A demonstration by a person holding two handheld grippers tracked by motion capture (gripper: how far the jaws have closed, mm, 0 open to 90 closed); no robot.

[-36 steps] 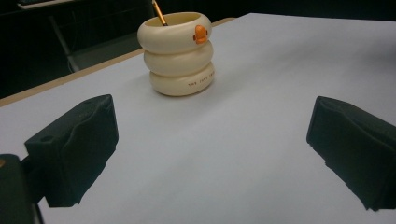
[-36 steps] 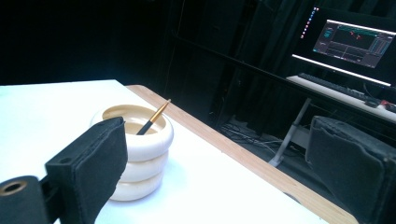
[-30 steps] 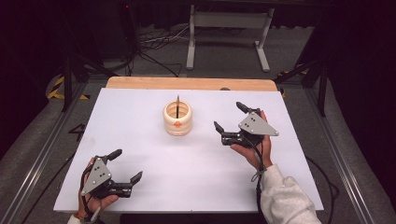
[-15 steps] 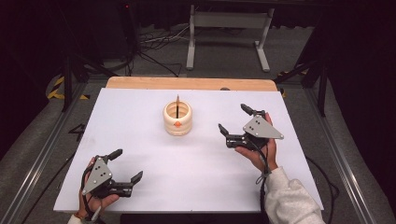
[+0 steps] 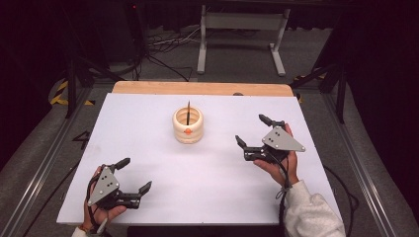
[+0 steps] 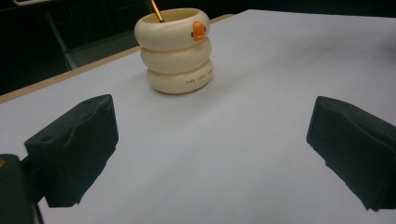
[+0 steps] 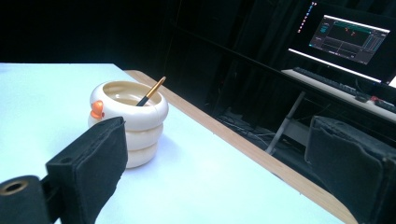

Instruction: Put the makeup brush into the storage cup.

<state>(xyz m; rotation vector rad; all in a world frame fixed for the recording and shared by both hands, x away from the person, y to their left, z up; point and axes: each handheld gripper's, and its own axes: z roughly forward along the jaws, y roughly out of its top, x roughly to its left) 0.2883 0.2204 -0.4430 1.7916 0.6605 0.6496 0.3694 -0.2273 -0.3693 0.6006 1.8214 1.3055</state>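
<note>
Cream ringed holder (image 5: pixel 188 125), upright mid-table, thin dark brush (image 5: pixel 188 111) leaning inside.

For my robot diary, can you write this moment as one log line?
left gripper: open, empty | right gripper: open, empty, nearer the holder | ringed holder: upright, untouched | brush: leaning inside holder

bare table (image 5: pixel 207 177) around pen holder (image 5: pixel 188 126)

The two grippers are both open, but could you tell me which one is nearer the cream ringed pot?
The right gripper is nearer the cream ringed pot, level with it by the table's right side. The left gripper sits back at the near left corner.
</note>
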